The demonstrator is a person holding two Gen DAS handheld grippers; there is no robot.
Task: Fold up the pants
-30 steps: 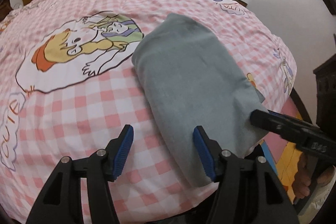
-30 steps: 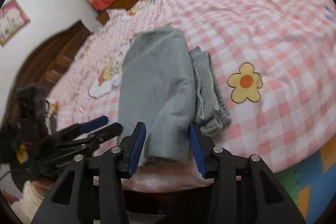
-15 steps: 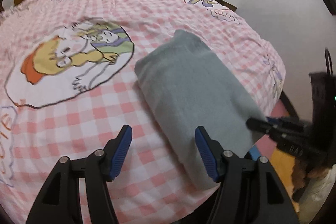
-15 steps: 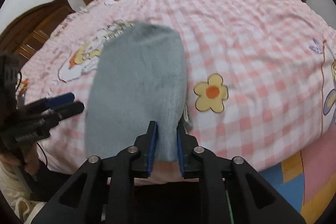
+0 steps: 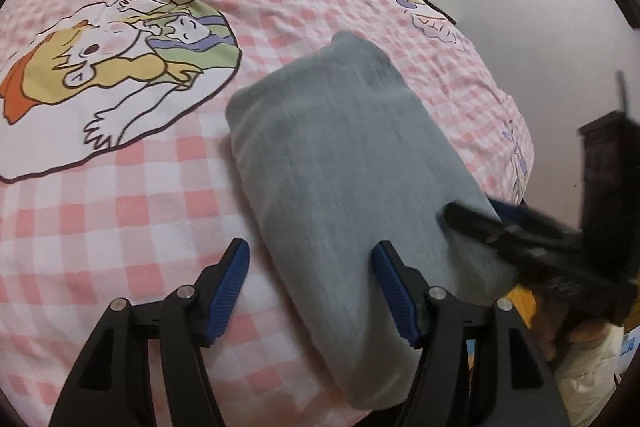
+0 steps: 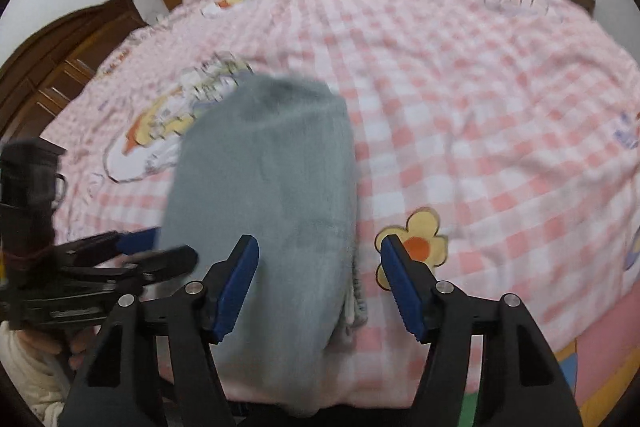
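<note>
- We see the grey pants (image 5: 344, 187) lying folded into a long bundle on the pink checked bedspread (image 5: 120, 211), their near end at the bed's edge.
- Our left gripper (image 5: 312, 283) stands open, its jaws just widening a little; the pants' left edge lies between the blue pads (image 5: 230, 287), unpressed.
- Our right gripper (image 6: 318, 279) has just sprung open and grips nothing; the pants' right edge lies in the gap.
- A yellow flower print (image 6: 424, 235) shows just beside the right finger.
</note>
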